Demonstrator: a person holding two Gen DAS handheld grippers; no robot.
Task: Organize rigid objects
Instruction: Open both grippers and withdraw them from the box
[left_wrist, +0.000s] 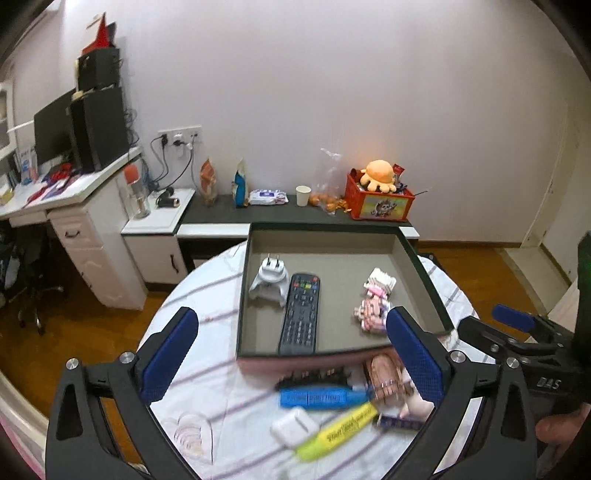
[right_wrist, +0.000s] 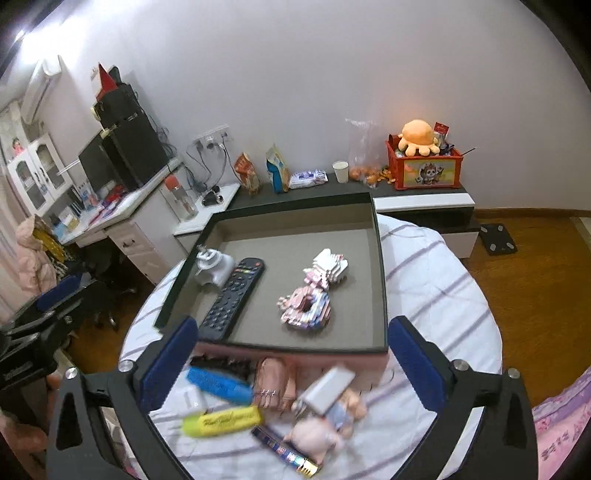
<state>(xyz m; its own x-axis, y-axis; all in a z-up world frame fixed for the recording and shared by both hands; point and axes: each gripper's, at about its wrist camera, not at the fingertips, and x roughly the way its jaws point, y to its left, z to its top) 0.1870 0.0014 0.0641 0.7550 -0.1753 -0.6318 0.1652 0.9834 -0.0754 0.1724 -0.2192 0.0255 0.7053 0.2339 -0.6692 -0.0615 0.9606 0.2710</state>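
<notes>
Left gripper (left_wrist: 291, 354) spread wide, blue ribbed pads bare, nothing between them; right gripper (right_wrist: 291, 354) likewise spread and empty. Framed between the left fingers, at 6 o'clock: blue highlighter (left_wrist: 321, 398), smooth plastic barrel; yellow highlighter (left_wrist: 338, 430) slantwise below it; white earbud case (left_wrist: 294, 426), rounded and glossy, touching the yellow barrel's left end. Within the right view's span: grey-white rectangular block (right_wrist: 327, 389) tilted atop a soft pink plush toy (right_wrist: 321, 432); slim dark tube with gold cap (right_wrist: 286, 450) at 6 o'clock; pink pleated pouch (right_wrist: 275, 384). Farther out, at 12 o'clock: shallow cardboard tray (left_wrist: 424, 273), dark rim, matte grey floor, already holding a black remote (left_wrist: 301, 312), a white moulded plug adapter (left_wrist: 269, 282) at its left, and a knobbly pink-and-white brick figure (left_wrist: 373, 302) toward 2 o'clock. All on a round table under a striped white cloth (left_wrist: 192, 295). Step judged in hand: selection among loose rigid pieces, roughly a third stowed. Next move judged to call for descent over one hard item, probably a highlighter, pads closing across the barrel's short axis, soft goods left aside.
</notes>
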